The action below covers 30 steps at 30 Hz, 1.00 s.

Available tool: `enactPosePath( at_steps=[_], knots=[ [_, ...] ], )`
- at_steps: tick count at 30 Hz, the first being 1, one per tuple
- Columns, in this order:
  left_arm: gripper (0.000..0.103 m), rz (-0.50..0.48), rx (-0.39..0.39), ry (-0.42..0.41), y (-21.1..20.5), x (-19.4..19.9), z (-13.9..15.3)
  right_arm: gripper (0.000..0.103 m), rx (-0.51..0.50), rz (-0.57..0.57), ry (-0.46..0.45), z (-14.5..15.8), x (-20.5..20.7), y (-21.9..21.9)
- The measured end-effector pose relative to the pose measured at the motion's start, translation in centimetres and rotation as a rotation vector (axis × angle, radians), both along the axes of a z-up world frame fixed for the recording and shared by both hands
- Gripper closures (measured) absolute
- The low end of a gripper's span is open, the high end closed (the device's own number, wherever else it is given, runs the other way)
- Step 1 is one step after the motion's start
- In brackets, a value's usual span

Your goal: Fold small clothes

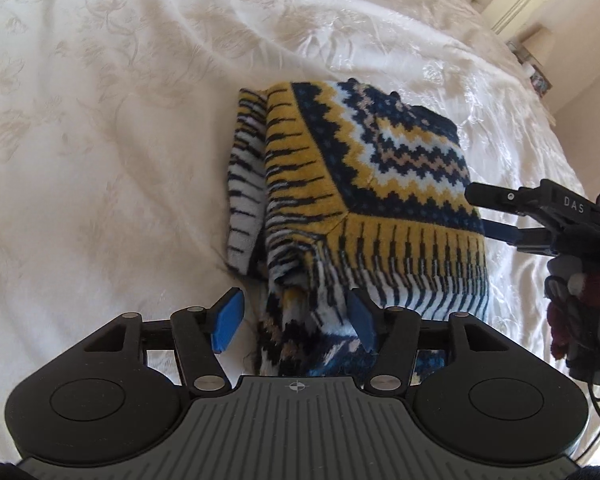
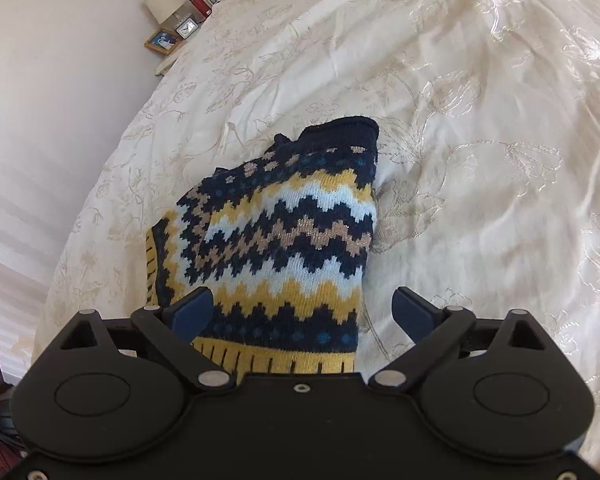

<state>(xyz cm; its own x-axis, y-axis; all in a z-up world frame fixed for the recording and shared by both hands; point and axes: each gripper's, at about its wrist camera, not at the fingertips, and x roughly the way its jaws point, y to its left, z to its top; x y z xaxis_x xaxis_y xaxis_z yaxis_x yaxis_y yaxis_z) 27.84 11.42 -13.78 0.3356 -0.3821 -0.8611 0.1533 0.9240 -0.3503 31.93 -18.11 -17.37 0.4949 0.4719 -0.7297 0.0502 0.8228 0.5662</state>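
1. Sweater (image 1: 380, 184), knitted in navy, yellow and pale blue zigzags, lay partly folded on the bed's cream bedspread (image 1: 100, 140), bunched at the near end under your left claw (image 1: 294, 322).
2. Your left claw stood open, blue pads spread; the right pad touched or was just beside the loose knit fold, the left pad sat over bare bedspread. No grip on anything.
3. Your right claw (image 2: 302, 312) was open too, jaws wide apart. The left finger sat on or just over the sweater's side, the right finger over the bedspread beside it. In the left view its fingers reached the sweater's right edge.
4. Judgement: you were between grasps, folded block roughly made, near end messy with a striped flap (image 1: 244, 184) sticking out on the left.
5. To do this step well, you needed to pinch the loose near edge low and through both layers, not the top ply only, since the knit looked thick and stretchy and could slip.
6. Matching corners with both claws would have kept the fold square; one-sided pull likely skewed it.
7. Soft bedding gave under pressure, so pressing down risked catching the bedspread.
8. Containers: none in view, so nothing held. Only a lamp (image 2: 164, 2), clock (image 2: 186, 29) and framed picture (image 2: 163, 41) sat far off on a bedside surface.
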Motion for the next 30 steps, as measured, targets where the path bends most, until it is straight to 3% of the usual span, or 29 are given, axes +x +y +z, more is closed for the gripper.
enactPosePath(
  at_steps=[4,11,18,21,23,25,26,28,30],
  knots=[
    [0.042,0.014,-0.022,0.023,0.4,-0.1,-0.8,0.003,0.056,-0.001,0.043,-1.4,0.9,-0.1],
    [0.034,-0.052,-0.147,0.09,-1.4,0.7,-2.8,0.0,0.132,0.046,0.104,-3.7,3.1,1.5],
    [0.031,-0.031,-0.207,0.132,-2.6,1.7,-4.4,0.0,0.157,0.079,0.125,-4.2,4.4,2.8],
    [0.031,-0.036,-0.239,0.144,-2.3,1.6,-4.7,0.0,0.217,0.055,0.128,-4.5,3.7,1.8],
    [0.034,-0.043,-0.277,0.161,-1.8,1.7,-4.9,0.0,0.279,0.018,0.155,-5.1,3.1,1.0],
    [0.047,-0.048,-0.31,0.177,-1.5,1.8,-5.1,0.001,0.325,-0.004,0.177,-5.4,2.5,0.4],
    [0.058,-0.052,-0.318,0.184,-1.4,1.9,-5.1,0.013,0.321,-0.007,0.177,-5.2,2.2,0.3],
    [0.065,-0.074,-0.334,0.188,-1.5,2.2,-5.0,0.042,0.256,0.003,0.184,-4.6,1.7,0.4],
    [0.07,-0.094,-0.356,0.181,-1.5,2.1,-4.7,0.05,0.24,-0.009,0.174,-3.7,1.1,0.3]
  ],
)
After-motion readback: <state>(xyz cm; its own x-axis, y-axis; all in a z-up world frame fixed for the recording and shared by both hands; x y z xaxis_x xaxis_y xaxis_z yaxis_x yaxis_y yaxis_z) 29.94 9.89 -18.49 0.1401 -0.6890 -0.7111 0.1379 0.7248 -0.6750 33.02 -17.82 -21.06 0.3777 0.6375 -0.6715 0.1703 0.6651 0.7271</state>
